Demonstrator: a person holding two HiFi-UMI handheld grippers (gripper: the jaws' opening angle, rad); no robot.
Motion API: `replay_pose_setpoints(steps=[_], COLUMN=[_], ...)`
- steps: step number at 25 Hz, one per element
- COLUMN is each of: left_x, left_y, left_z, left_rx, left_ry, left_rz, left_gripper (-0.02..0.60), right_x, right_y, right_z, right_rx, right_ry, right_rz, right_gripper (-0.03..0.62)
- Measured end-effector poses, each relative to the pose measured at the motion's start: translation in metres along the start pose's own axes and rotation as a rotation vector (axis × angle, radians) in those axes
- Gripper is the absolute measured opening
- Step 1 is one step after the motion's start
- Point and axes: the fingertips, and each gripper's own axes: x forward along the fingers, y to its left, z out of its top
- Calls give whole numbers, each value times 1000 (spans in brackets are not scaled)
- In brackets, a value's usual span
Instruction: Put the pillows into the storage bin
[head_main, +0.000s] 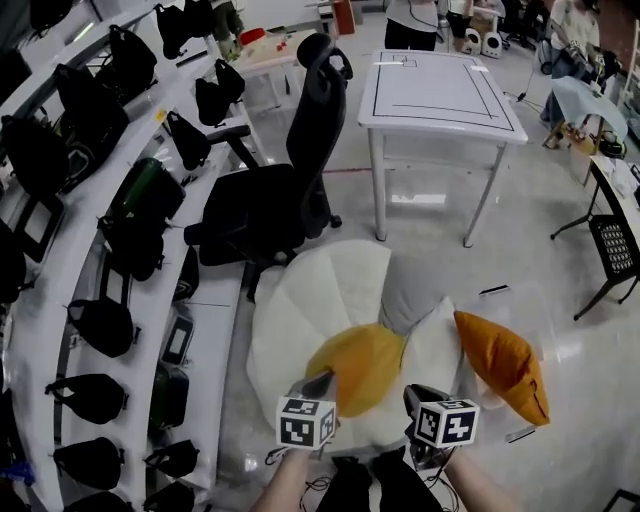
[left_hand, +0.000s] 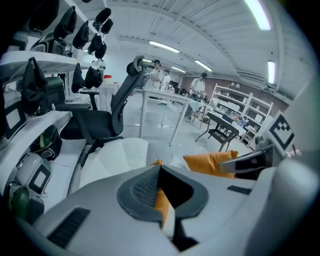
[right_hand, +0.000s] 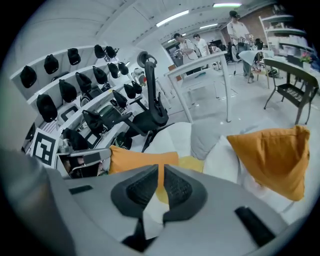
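Pillow of mustard colour (head_main: 360, 365) at the near middle of white padded mat (head_main: 310, 290), gripped at both near corners. Left gripper (head_main: 322, 384) closed tight on the left near corner, with orange cloth pinched between the jaws. Right gripper (head_main: 415, 395) at the right near corner, jaws almost together with only a thin slit; seems to pinch the pale edge of the same pillow, though not clear to see. Second orange pillow (head_main: 505, 365) leaning tilted on the right edge of the mat, apart from both grippers. Grey wedge (head_main: 410, 290) toward the far side of the mat, between the two pillows. Black office chair (head_main: 285, 190) just behind the far-left edge, white table (head_main: 435, 95) further back.
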Motion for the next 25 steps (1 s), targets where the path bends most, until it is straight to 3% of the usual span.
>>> replay_pose_setpoints(steps=[4,11,25], left_x=[3,2,2], left_y=[-42,-127,-335], left_z=[23,51,-28], left_rx=[66,233,550], left_ry=[-19,-33,152], left_rz=[-73,-265,-652], left_gripper=[14,14,14], right_x=[-36,-106,-236], right_y=[-25,-58,-149], right_z=[-2,-27,-145], right_rx=[64,231,561], right_ry=[-54,-188,-348], right_rz=[-59,-196,-442], right_gripper=[35,34,34])
